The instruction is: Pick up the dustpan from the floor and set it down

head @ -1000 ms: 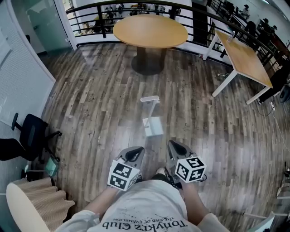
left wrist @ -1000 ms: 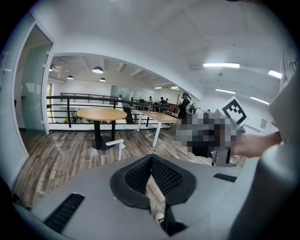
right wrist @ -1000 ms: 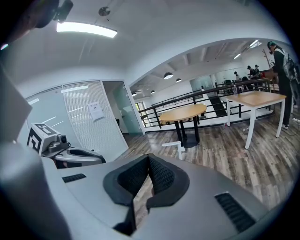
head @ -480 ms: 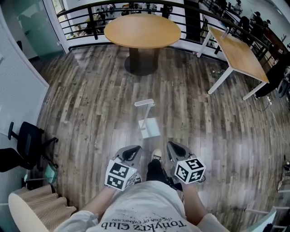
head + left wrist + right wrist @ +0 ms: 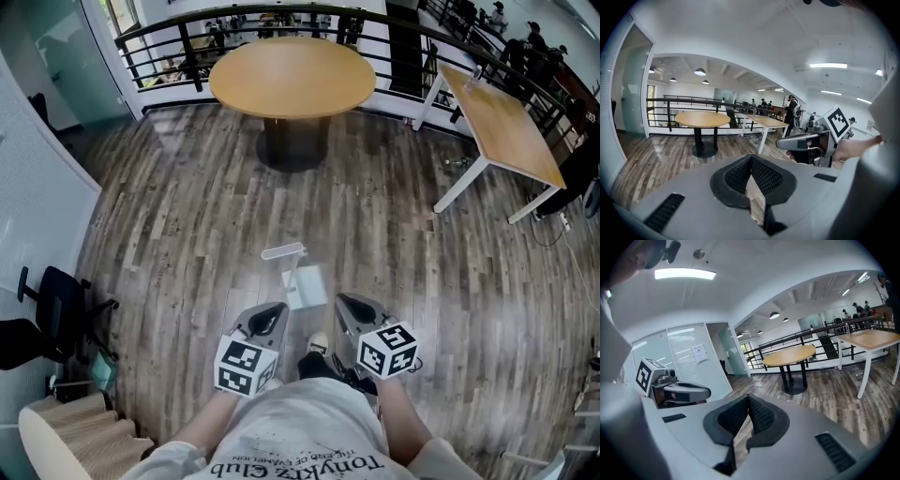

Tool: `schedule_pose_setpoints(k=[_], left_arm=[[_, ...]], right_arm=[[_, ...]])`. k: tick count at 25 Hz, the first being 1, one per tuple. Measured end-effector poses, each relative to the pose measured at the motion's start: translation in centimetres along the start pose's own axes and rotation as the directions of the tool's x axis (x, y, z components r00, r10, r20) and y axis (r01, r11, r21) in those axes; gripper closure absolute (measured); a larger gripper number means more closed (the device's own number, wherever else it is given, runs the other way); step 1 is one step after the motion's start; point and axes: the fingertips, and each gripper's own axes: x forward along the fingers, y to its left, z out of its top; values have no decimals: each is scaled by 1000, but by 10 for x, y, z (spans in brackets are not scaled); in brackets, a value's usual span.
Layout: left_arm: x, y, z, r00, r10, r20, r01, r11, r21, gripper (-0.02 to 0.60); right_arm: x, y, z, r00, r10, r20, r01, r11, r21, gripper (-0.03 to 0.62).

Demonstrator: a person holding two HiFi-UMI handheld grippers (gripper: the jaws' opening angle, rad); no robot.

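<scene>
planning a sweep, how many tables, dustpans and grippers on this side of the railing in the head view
light-wood tables: 2, round table, rectangular table
white long-handled dustpan: 1
grey handheld grippers: 2, left gripper, right gripper
total: 5

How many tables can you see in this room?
2. A round table stands straight ahead; a rectangular table stands at the right. More may be hidden farther back.

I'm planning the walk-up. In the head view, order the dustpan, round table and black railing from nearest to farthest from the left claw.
1. Dustpan: just ahead of the left claw, slightly to its right.
2. Round table: well beyond the dustpan, straight ahead.
3. Black railing: behind the table, farthest of the three.
</scene>
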Motion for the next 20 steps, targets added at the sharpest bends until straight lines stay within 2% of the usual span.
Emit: schedule_pose_setpoints(k=[5,10,16,20], left_arm=[[44,10,30,999,41,9,-41,999,-17,558],[71,2,48,998,58,23,-57,998,-19,558],[81,10,48,996,88,-1,-88,996,-30,558],[81,27,55,995,99,-13,-99,995,1,558]], right_arm=[[16,-43,30,999,47,-24,-47,999,3,572],[25,-70,38,995,81,-52,-81,997,6,572],[45,-70,38,988,132,-76,-131,991,23,572],[66,-70,44,988,129,-83,-127,991,36,571]])
